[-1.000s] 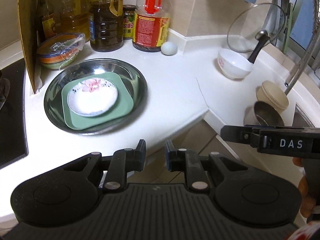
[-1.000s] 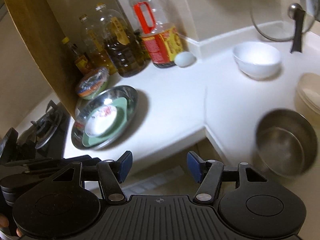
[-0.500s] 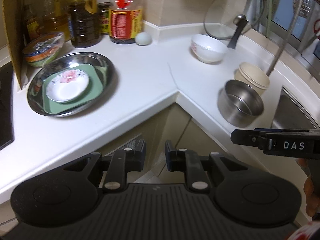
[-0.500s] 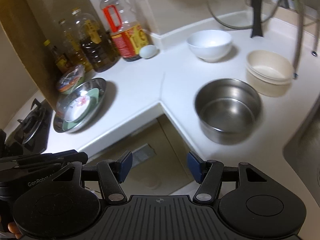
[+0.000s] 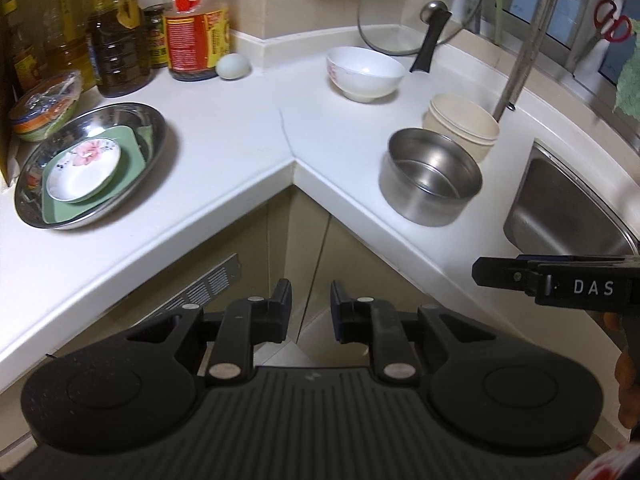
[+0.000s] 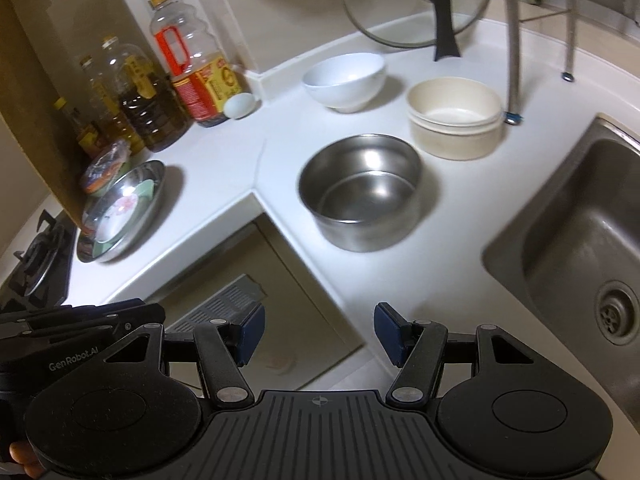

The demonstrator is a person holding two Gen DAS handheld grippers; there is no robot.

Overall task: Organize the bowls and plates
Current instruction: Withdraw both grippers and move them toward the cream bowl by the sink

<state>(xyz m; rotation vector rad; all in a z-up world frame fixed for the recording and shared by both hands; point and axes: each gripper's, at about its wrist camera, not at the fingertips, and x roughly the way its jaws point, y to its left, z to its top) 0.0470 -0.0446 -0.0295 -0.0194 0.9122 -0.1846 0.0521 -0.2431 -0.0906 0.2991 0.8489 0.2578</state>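
both grippers (image 5: 310, 308) (image 6: 318, 330) hanging empty, jaws apart, off the tabletop (image 5: 224, 136); steel bowl (image 6: 360, 190) sitting near the edge, risking a knock-off.

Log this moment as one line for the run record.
plates: flowered dish on green plate in steel tray | bowls: steel, cream, white, unstacked | left gripper open, empty | right gripper open, empty

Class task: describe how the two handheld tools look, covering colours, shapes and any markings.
Both are matte black, with round side discs and a ribbed centre plate. The left tool has dark pads; its side reads "GenRobot.AI". The right tool has blue finger pads; its side reads "DAS".
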